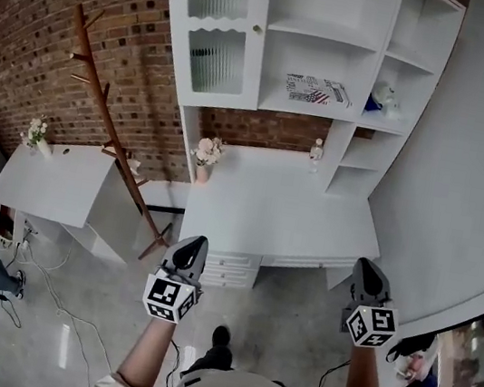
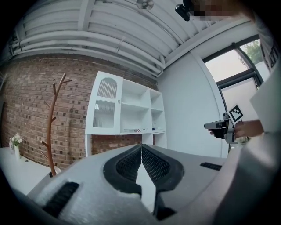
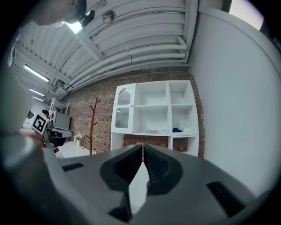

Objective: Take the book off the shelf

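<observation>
By my reading this is the approach: the left gripper (image 1: 194,246) and right gripper (image 1: 366,271) are both clenched on nothing, at the desk's (image 1: 267,211) near edge. The book (image 1: 319,91) lies flat on the shelf (image 1: 280,103) at twelve o'clock, well apart from them. The next move calls for reaching in and opening a gripper.

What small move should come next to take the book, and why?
Probably carry the right gripper forward over the desk toward the book, opening its fingers: the book lies flat on the shelf far ahead, and this gripper is shut and empty.
</observation>
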Tool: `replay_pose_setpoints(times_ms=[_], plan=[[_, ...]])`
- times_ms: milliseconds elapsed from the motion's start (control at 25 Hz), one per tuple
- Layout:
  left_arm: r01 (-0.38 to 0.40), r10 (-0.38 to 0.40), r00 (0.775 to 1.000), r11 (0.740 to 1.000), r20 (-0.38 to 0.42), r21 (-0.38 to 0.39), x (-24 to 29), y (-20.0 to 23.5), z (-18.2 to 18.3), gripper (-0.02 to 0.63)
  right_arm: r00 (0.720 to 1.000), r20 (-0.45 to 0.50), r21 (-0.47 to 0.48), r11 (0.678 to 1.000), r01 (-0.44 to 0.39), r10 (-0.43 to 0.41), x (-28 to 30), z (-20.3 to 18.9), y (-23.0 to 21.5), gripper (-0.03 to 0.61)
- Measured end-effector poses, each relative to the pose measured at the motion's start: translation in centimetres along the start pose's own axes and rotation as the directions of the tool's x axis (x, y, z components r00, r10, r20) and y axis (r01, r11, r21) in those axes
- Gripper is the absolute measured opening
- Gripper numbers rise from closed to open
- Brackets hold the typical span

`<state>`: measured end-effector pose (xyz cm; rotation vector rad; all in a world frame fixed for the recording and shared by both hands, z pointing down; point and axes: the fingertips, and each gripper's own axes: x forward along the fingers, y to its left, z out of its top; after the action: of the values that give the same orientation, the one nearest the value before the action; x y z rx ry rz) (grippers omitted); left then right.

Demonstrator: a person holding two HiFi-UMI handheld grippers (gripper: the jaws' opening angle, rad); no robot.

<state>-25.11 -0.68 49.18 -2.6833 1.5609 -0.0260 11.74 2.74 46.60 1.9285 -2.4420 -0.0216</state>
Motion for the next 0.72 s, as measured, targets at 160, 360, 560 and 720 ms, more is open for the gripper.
replay_pose_setpoints(times_ms=[160, 360, 560, 720], plan=[[0.006, -0.006, 1.0, 1.0, -0.001, -0.012, 2.9, 2.4, -0.9, 0.026, 0.999, 0.0, 0.009, 0.999, 0.047, -0.047, 2.7, -0.5, -0.7, 0.034], [0.047, -0.047, 0.999, 0.999, 0.012, -0.006, 7.0, 4.7, -0.5, 0.026, 0.996, -0.001, 0.01, 0.996, 0.093, -0.093, 6.1, -0.5, -1.3, 0.034], [0.066, -0.066, 0.998, 0.998, 0.016, -0.024, 10.3, 7.8, -0.8, 0.026, 0.989, -0.02, 0.006, 0.989, 0.147, -0.147, 9.1, -1.0, -1.5, 0.034], [0.097, -0.096, 0.995, 0.995, 0.035, -0.018, 12.6, 9.7, -0.3, 0.026, 0.985, -0.005, 0.006, 0.985, 0.174, -0.174, 11.2, -0.2, -1.3, 0.034]])
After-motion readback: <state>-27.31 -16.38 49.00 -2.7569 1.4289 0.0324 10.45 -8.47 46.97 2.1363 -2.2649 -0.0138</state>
